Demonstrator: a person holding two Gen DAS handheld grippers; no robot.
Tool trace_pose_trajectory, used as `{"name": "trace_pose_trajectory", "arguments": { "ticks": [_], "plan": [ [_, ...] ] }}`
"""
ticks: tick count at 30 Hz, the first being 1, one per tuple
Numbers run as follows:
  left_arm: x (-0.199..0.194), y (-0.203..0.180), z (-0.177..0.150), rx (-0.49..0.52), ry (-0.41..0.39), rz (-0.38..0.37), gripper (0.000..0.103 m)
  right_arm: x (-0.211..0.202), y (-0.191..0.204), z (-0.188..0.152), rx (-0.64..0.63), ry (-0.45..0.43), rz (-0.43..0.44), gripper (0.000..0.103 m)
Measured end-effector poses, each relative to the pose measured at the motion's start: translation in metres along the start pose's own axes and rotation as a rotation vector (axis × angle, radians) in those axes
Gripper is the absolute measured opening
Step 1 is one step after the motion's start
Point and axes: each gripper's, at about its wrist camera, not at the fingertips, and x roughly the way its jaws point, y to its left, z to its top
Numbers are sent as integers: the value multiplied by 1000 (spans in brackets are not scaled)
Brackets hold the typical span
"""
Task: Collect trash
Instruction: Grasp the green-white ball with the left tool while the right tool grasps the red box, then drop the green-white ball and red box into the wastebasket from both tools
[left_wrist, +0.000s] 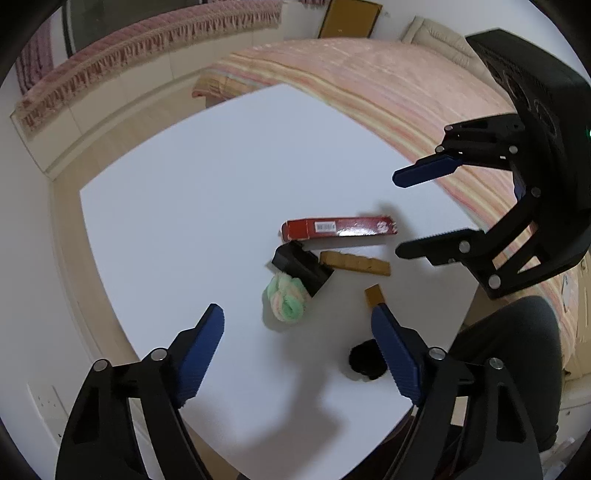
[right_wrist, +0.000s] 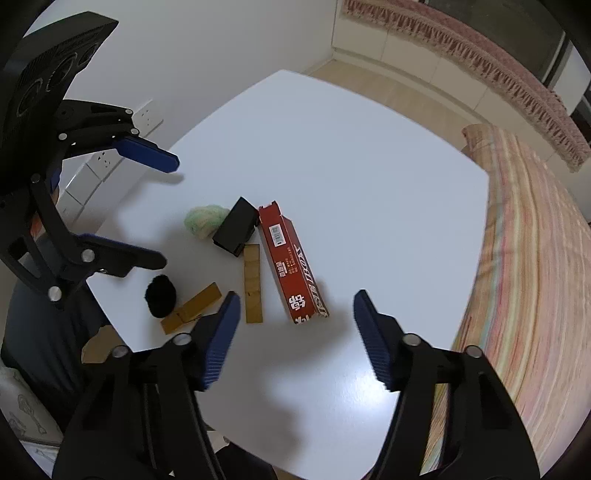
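Observation:
Trash lies in a cluster on a white table: a long red carton, a small black box, a green and pink fluffy ball, brown cardboard strips and a black fuzzy ball. My left gripper hovers open above the fluffy ball, nothing between its fingers. My right gripper hangs open over the near end of the red carton, not touching it. Each gripper also shows in the other's view.
A bed with a pink striped cover runs along one side of the table. A fringed curtain hangs behind. A person's dark-clothed leg is at the table's near edge. Wall sockets are on the white wall.

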Motion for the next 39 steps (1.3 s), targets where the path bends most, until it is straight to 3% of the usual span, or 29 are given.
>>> {"name": "trace_pose_trajectory", "arguments": {
  "ticks": [14,20,29,39],
  "plan": [
    [19,7,0,-2,37,-9,47,27,-6,7,8,34,29,24],
    [20,8,2,3,40,-8,23,27,-7,8,14,30,28,15],
    [11,6,-6,-15,15,6,21,19,-1,3,38,3,13,15],
    [-23,-9,-15,-12,-48,14,20,-22,12,-15,91,-59,3,15]
  ]
}}
